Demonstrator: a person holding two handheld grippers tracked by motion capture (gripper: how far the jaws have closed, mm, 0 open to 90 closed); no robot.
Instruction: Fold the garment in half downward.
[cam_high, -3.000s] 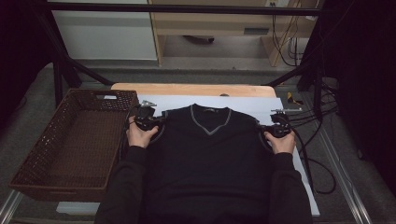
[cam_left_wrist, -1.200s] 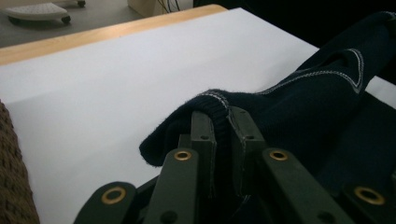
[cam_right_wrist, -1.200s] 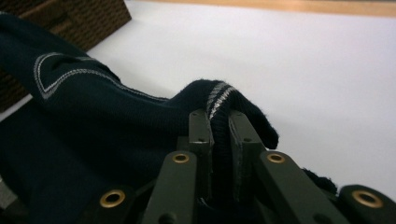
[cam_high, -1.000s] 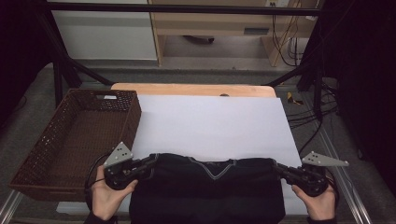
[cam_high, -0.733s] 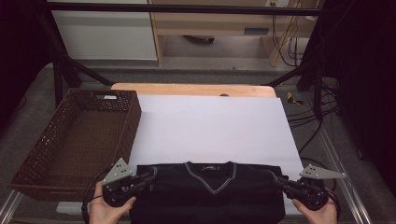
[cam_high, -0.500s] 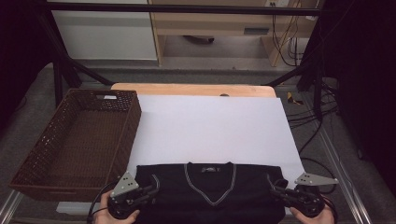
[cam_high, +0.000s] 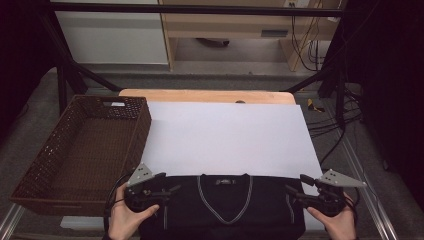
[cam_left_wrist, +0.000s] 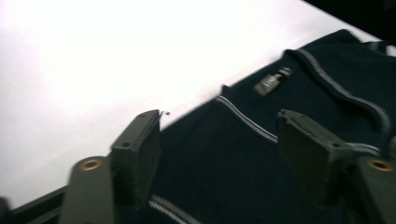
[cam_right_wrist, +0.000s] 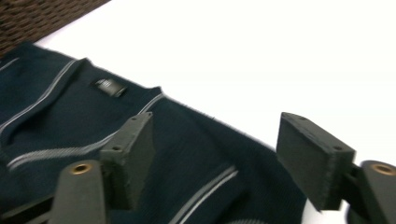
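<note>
Lying flat at near edge of surface (cam_high: 225, 135): sweater (cam_high: 225, 210), collar up. Left tongs (cam_high: 167, 189) and right tongs (cam_high: 295, 191) just sprung apart, nothing pinched; shoulders let go so garment rests spread for folding.

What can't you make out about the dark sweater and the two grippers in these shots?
- Dark sweater: its lower part is cut off by the bottom edge of the high view.
- Neck label: blurred in both gripper views, text unreadable.
- Left gripper and right gripper: jaws too small in the high view; gripper views show them open.
</note>
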